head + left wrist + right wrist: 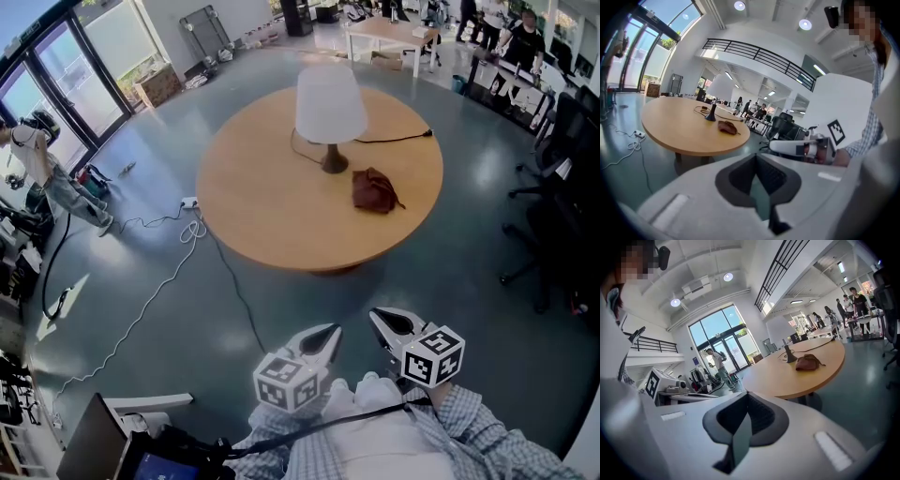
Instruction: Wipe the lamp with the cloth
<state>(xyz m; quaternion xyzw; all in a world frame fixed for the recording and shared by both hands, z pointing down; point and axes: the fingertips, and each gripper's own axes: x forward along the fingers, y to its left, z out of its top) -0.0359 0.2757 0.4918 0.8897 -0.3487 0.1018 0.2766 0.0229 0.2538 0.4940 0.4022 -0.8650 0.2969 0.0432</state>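
A lamp with a white shade and a dark base stands near the middle of the round wooden table. Just right of its base lies a crumpled brown cloth. My left gripper and right gripper are side by side close to my body, well short of the table's near edge, both shut and empty. In the left gripper view the closed jaws point toward the cloth and lamp base. From the right gripper, the cloth lies in front of the lamp base.
The lamp's black cord runs to the table's far right edge. White cables and a power strip lie on the floor at the left. Office chairs stand at the right, a person at the far left, a screen by my feet.
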